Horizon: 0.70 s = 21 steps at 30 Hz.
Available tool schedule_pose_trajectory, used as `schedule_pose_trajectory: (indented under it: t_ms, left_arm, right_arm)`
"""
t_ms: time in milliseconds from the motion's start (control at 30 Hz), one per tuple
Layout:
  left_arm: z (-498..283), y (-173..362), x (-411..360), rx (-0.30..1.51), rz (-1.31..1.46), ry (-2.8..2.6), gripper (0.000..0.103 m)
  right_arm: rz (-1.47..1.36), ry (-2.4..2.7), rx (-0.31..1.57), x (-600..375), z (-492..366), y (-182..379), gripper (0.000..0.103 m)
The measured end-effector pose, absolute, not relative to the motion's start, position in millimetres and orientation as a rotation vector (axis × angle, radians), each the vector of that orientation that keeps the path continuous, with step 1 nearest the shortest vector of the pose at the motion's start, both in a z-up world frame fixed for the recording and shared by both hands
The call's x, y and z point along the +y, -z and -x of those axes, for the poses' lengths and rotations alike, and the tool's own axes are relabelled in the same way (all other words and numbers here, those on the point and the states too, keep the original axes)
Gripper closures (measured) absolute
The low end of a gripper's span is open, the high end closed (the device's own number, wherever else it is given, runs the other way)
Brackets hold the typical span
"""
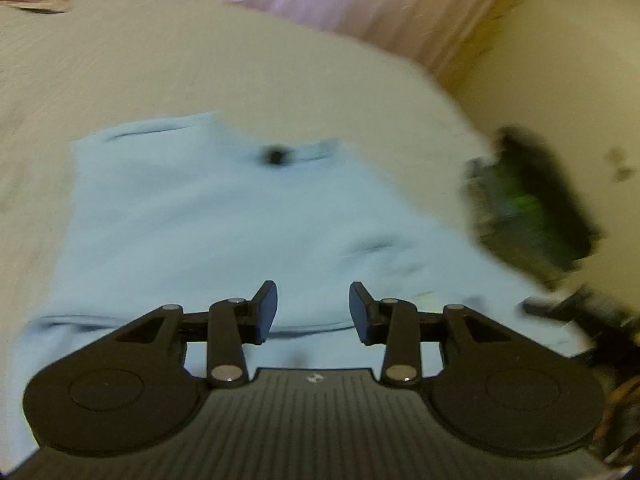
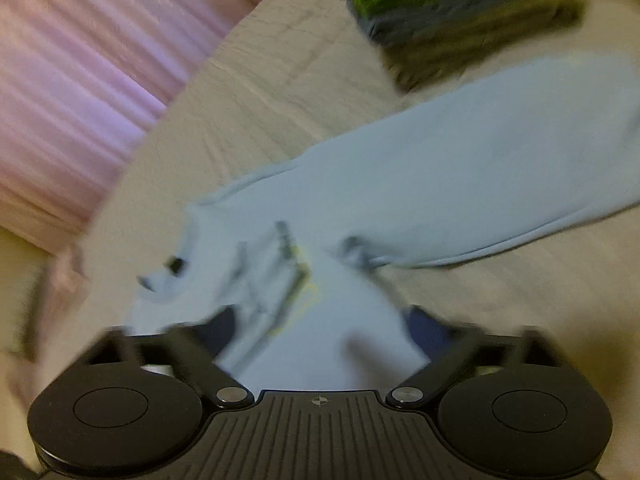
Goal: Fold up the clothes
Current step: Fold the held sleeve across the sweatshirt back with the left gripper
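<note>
A cream bedspread (image 1: 240, 60) lies before pink curtains (image 2: 60, 80). Your left gripper (image 1: 313, 312) hangs released, jaws apart, above the light blue shirt (image 1: 200, 220). Your right gripper (image 2: 320, 332) is spread wide, with shirt fabric between its jaws. A dark folded stack (image 2: 460, 20) sits far right. The shirt's print is too blurred to read.

pale blue garment (image 1: 224, 216) spread flat, partly folded, on bed.

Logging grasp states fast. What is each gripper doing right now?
Left gripper: open, holding nothing, above the light blue garment.
Right gripper: open, wide apart; the garment lies between its fingers, no clamping visible.
</note>
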<state>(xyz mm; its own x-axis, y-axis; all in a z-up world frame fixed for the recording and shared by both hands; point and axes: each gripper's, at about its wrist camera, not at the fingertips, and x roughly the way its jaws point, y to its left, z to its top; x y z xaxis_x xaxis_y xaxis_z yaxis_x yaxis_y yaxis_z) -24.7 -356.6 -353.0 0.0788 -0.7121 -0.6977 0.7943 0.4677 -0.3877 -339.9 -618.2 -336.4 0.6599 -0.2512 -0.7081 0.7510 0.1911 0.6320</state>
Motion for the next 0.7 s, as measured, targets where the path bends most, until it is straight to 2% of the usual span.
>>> schedule_pose_trajectory:
  t_ms: [167,233,400,700]
  left_arm:
    - [-16,368,-351,0.961,-0.18,1.012,0.07]
    - [-25,369,-345,0.965,-0.186,0.986,0.07]
    - [-32,374,-329,0.959,-0.235,0.967,0.07]
    - [-13,388,-323,0.717,-0.69,1.008,0.071]
  right_arm:
    - [-1.373,0.679,0.441,-631,310,373,0.03]
    - [-1.391,0.683,0.449,-636,296,384,0.035]
    - [-1.373,0.7,0.496,-647,268,400,0.035]
    - [-1.39,0.709,0.466,-653,266,408,0.035]
